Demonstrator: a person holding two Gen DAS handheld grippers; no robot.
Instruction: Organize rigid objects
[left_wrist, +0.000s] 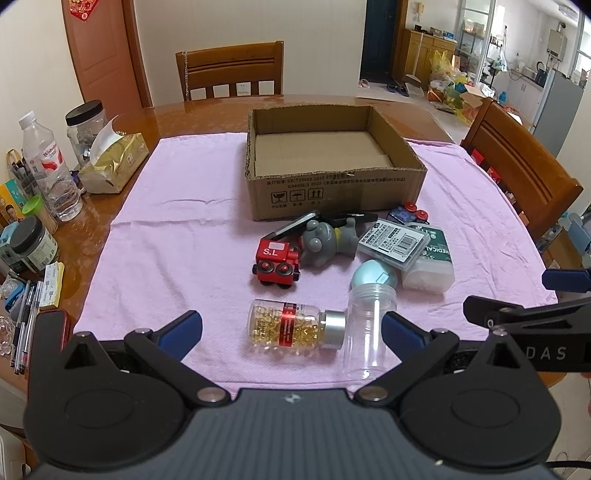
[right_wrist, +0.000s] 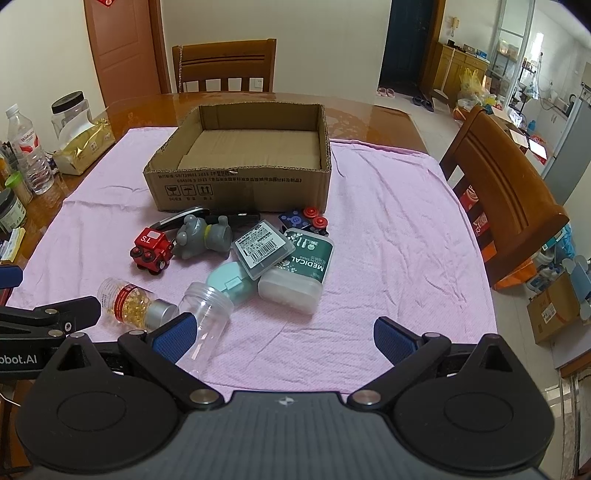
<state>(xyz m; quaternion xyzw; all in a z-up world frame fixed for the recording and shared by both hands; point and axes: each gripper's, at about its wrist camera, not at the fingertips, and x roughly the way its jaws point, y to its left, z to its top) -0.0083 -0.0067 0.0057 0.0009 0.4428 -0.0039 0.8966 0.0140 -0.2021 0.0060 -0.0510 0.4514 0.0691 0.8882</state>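
A: Where does the left wrist view sit?

B: Low over the near edge of the worktop (left_wrist: 207, 107), looking forward between the left gripper (left_wrist: 291, 330) fingers toward the cardboard box (left_wrist: 332, 184) and far chair (left_wrist: 231, 74). The pill bottle (left_wrist: 291, 325) lies close below it.

A: And the right wrist view?

B: Same height and heading, set further right; the right gripper (right_wrist: 284, 338) frames it, and the box (right_wrist: 243, 184) falls left of centre.

A: What do they share?

B: The pink cloth (right_wrist: 388, 229), the box, the cluster of objects, and each other's gripper at the frame edge.
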